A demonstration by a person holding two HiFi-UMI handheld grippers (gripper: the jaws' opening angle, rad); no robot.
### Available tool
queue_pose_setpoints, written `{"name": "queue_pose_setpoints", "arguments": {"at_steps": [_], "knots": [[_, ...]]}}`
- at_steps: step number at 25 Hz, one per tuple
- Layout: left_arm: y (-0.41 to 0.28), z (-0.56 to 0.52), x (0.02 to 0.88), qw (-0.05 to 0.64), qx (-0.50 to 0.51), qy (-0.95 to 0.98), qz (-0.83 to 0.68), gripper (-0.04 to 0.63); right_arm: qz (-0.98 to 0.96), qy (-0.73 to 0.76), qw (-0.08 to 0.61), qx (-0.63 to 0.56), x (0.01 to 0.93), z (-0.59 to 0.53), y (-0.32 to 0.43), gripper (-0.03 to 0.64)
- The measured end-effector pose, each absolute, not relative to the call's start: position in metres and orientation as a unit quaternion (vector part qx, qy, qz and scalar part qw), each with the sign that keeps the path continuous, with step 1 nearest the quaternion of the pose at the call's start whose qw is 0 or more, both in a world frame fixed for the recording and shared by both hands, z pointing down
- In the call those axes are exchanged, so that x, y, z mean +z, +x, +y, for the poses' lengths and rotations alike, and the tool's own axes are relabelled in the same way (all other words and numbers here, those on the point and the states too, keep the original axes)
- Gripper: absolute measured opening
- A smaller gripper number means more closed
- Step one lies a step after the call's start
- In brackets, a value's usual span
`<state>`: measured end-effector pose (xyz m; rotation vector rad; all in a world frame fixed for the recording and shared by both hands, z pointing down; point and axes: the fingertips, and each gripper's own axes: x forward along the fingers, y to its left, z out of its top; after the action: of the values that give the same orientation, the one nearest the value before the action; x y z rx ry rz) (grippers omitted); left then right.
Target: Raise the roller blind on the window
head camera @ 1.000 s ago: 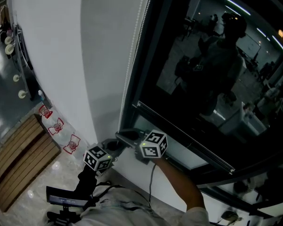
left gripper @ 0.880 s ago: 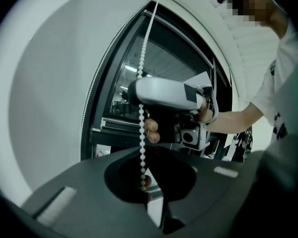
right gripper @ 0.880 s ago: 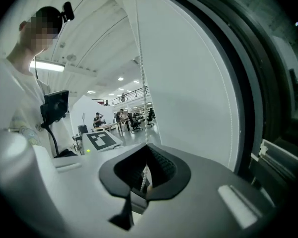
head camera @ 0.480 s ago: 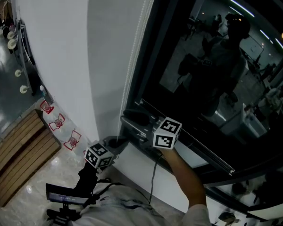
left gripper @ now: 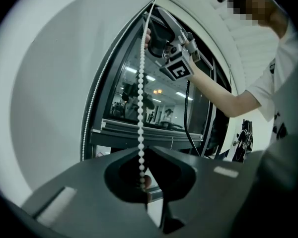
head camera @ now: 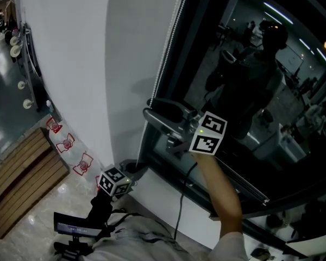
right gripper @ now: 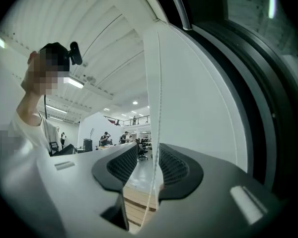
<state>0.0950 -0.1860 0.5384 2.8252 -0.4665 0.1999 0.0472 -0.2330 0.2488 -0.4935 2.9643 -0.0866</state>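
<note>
I judge that I am in the middle of the job, between two pulls on the bead chain (head camera: 173, 34), not at its end. The chain hangs along the left edge of the window (head camera: 250, 91), close to the white wall (head camera: 70, 64). In the head view it comes in at 12 o'clock and runs down toward 6 o'clock.

My left tool (left gripper: 141, 151) is low, at about 7 o'clock in the head view. Its jaws are pressed together on the chain: in the left gripper view the beads go straight down into the line where the two jaws meet.

My right tool (right gripper: 148, 151) is higher, near the centre of the head view, at 1 o'clock from the left one. Its jaws have just been opening and now stand apart. One strand of the chain passes between them, but the pads do not press it.

So the lower hold is made and the upper grip is not yet made. What is left, as I see it, is to close the right tool on the chain and pull again. The roller blind itself I cannot find in any view. The glass that I see is dark and bare, so I cannot say how far the blind must rise
</note>
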Motion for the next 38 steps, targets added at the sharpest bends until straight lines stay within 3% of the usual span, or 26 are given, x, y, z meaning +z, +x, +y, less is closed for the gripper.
{"name": "queue_pose_setpoints", "arguments": {"at_steps": [17,38], "knots": [[0.098,-0.182,0.543,0.138,0.074,0.975,-0.157,-0.002,0.985,-0.144,0.084,0.054,0.104,-0.252,0.049,0.118],[0.097,-0.183,0.545,0.142,0.074,0.975,-0.157,-0.002,0.982,-0.151,0.103,0.056,0.043,-0.257,0.056,0.008]]}}
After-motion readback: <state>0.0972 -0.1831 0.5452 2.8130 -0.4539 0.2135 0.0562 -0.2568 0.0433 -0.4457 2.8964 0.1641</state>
